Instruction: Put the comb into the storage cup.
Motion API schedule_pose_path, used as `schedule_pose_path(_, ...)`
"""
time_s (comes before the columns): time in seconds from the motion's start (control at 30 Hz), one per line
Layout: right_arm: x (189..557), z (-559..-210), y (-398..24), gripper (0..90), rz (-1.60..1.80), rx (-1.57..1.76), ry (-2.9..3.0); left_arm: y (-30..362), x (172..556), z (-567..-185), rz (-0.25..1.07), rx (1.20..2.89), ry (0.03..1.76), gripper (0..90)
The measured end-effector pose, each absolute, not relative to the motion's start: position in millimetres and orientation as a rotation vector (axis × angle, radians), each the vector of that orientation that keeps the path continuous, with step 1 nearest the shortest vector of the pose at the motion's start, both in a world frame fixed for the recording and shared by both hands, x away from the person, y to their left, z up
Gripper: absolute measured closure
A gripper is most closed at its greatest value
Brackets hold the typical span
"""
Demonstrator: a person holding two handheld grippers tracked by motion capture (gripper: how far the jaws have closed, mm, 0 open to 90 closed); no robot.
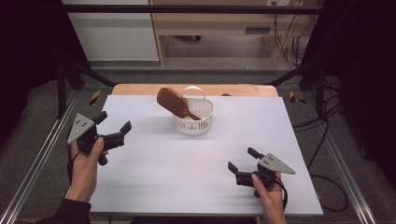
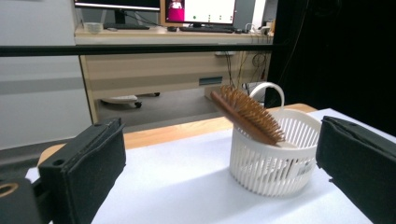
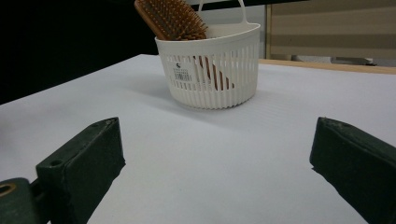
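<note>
Basket: a small white slotted plastic basket (image 1: 193,122) with a thin hoop handle stands upright on the white table sheet (image 1: 154,168), toward the far middle of it, just short of the bare wooden edge.
Hairbrush: a brown wooden paddle hairbrush (image 1: 175,102) stands tilted in the basket, handle down inside, bristled head sticking up and out over the rim on the person's left; in the left gripper view the bristles (image 2: 254,112) face up and toward the camera.
Left gripper: the black two-jaw left gripper (image 1: 113,122) is held above the left part of the sheet, jaws spread wide with nothing between them, pointing toward the basket and well apart from it.
Right gripper: the black two-jaw right gripper (image 1: 243,158) sits low over the near right part of the sheet, jaws likewise spread and empty; in the right gripper view the basket (image 3: 210,65) stands ahead between the jaws, well apart.
Label: a small printed sticker (image 3: 181,72) shows on the basket wall.
</note>
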State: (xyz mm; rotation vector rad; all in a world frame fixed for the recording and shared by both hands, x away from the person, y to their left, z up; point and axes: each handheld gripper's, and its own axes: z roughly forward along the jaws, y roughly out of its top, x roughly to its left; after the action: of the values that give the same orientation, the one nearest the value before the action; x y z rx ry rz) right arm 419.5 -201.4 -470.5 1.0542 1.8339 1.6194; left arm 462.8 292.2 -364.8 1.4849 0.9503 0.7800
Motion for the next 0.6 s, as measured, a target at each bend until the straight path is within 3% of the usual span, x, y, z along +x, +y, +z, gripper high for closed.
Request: schedule_pose_path(0.6,418,-470,-199,3.3,1.631,1.023,1.846,302,447,-399,0.764,1.501,1.007,1.7)
